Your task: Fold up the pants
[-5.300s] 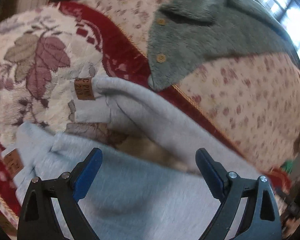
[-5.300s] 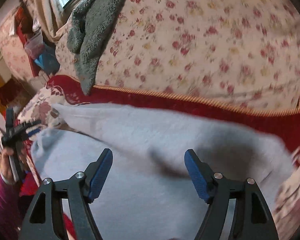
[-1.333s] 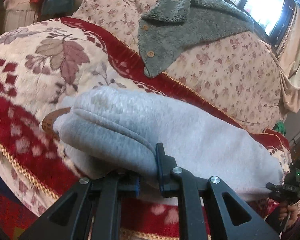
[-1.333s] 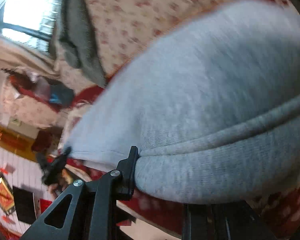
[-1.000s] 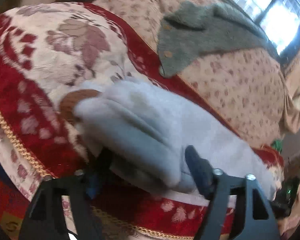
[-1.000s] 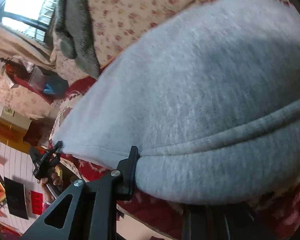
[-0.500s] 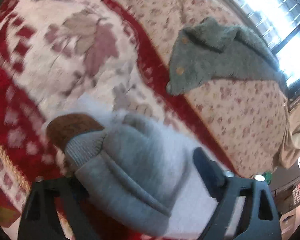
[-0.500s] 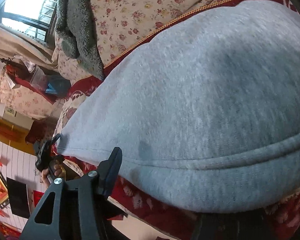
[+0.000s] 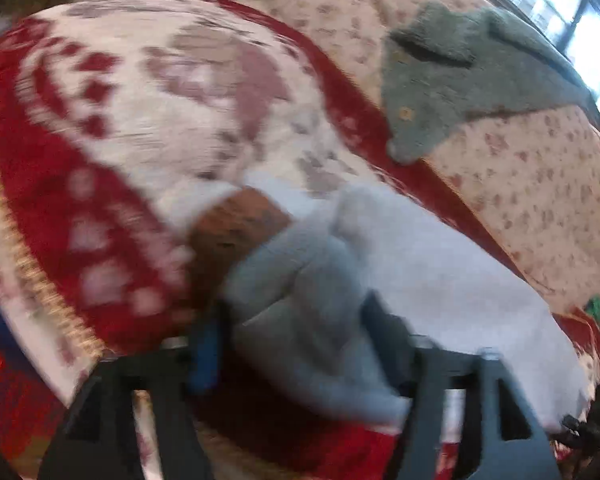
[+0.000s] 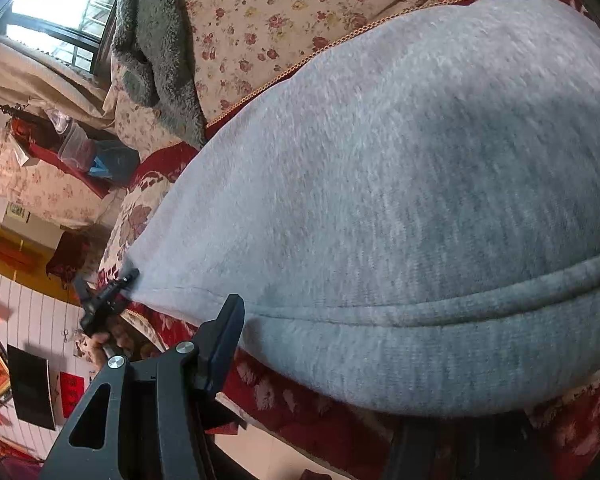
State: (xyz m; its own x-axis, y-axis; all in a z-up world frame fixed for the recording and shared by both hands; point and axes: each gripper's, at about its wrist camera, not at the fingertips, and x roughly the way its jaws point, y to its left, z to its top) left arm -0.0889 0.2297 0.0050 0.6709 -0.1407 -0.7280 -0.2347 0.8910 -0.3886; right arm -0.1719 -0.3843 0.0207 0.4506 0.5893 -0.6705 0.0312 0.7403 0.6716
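Note:
Light grey pants (image 9: 420, 272) lie folded lengthwise along the front of a red and cream patterned sofa seat (image 9: 100, 120). Their brown patch (image 9: 236, 228) shows at the cuff end. My left gripper (image 9: 296, 344) is open with the cuff end lying between its fingers; the view is blurred. In the right wrist view the ribbed waistband end of the pants (image 10: 400, 200) fills the frame. My right gripper (image 10: 328, 364) is open with the waistband between its fingers; the right finger is hidden under the cloth.
A grey-green fleece garment (image 9: 472, 76) hangs over the floral sofa back (image 9: 532, 168); it also shows in the right wrist view (image 10: 160, 40). The seat's gold-fringed front edge (image 9: 32, 292) drops to the floor. A window (image 10: 60, 4) is behind the sofa.
Both grippers were shut on the ends of the pants about a second ago and have opened, leaving the pants on the seat. The left gripper is moving, the right has backed off slightly.

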